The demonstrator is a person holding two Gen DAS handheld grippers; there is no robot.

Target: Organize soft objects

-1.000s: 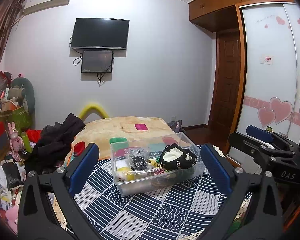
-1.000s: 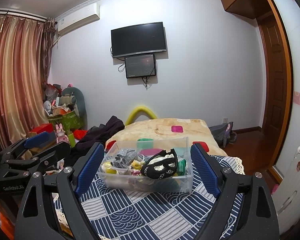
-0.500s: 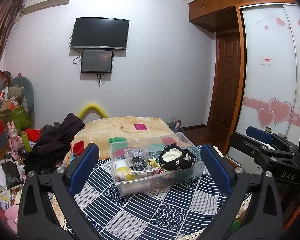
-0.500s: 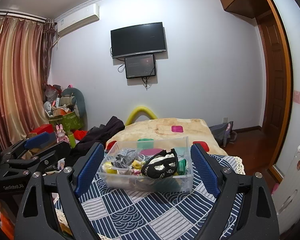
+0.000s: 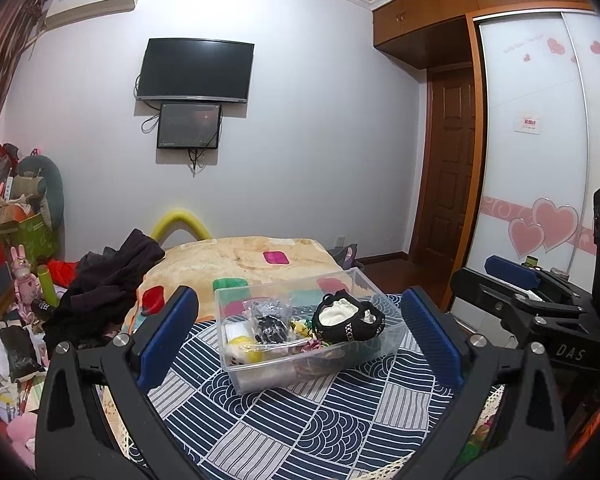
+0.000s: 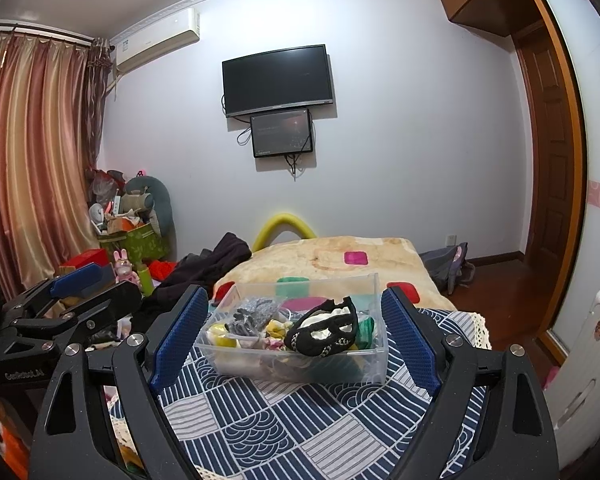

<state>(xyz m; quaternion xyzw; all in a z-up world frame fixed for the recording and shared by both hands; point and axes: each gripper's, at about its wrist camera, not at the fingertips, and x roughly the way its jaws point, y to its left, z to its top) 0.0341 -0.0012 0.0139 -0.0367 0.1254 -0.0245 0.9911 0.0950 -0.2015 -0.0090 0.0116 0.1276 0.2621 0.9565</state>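
Note:
A clear plastic bin [image 5: 236, 376] [image 6: 372, 364] sits on a blue patterned cloth [image 5: 300, 432] [image 6: 284, 428]. It holds several soft items: a black and white pouch [image 5: 346, 318] [image 6: 324, 334] on top, a dark glove [image 5: 270, 326], a yellow ball [image 5: 246, 354]. My left gripper [image 5: 298, 340] is open and empty, short of the bin. My right gripper [image 6: 294, 338] is open and empty, also short of the bin. Each gripper shows at the edge of the other's view, the right one [image 5: 512, 276] and the left one [image 6: 80, 280].
The cloth lies on a bed with a beige blanket [image 5: 240, 260]. Dark clothes [image 5: 108, 280] are piled at the left. Toys and boxes [image 5: 16, 248] crowd the floor at far left. A wardrobe with sliding doors [image 5: 540, 140] stands at right.

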